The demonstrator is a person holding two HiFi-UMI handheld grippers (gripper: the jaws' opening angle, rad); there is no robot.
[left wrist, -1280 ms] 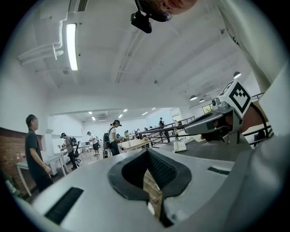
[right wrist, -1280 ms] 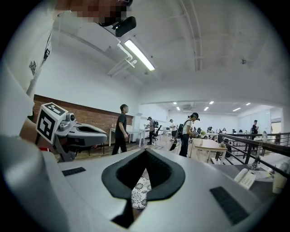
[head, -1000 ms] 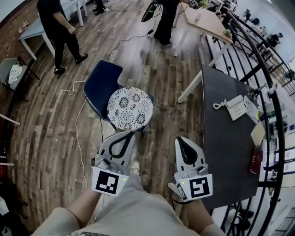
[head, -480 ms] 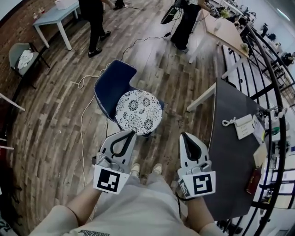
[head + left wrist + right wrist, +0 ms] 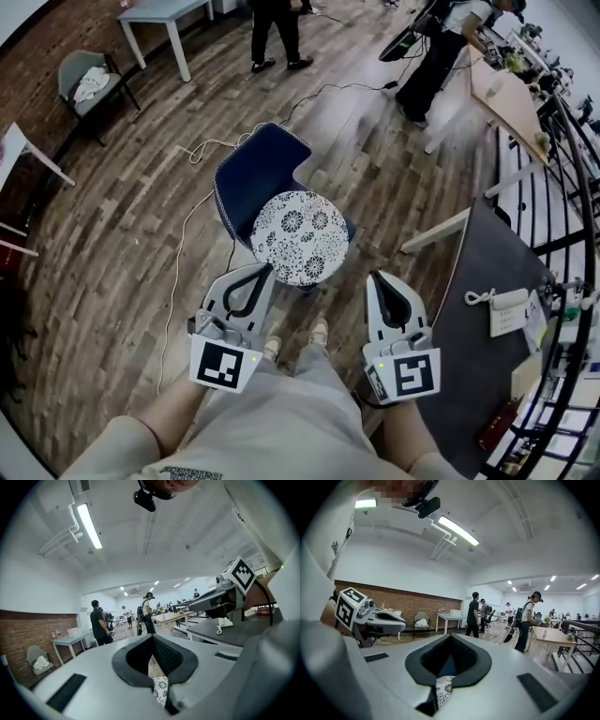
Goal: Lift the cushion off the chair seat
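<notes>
A round white cushion (image 5: pixel 300 236) with a black flower print lies on the seat of a dark blue chair (image 5: pixel 262 169), on the floor ahead of me. Both grippers are held level in front of my body, short of the chair and apart from it. My left gripper (image 5: pixel 262 269) points at the cushion's near left edge, and its jaws meet at the tips with nothing held. My right gripper (image 5: pixel 379 276) is to the cushion's right, also shut and empty. A strip of the cushion (image 5: pixel 161 691) shows under the left gripper (image 5: pixel 152 637). Under the right gripper (image 5: pixel 450 635), another strip of the cushion (image 5: pixel 443 688) shows.
A dark table (image 5: pixel 473 319) with a white telephone (image 5: pixel 511 312) stands close on the right, along a black railing (image 5: pixel 572 187). A cable (image 5: pixel 202 150) trails on the wood floor left of the chair. People stand at the back; a grey chair (image 5: pixel 89 80) is far left.
The view has swung: the chair and cushion now sit further right, between the two grippers and a little nearer. Both grippers kept their shut pose.
</notes>
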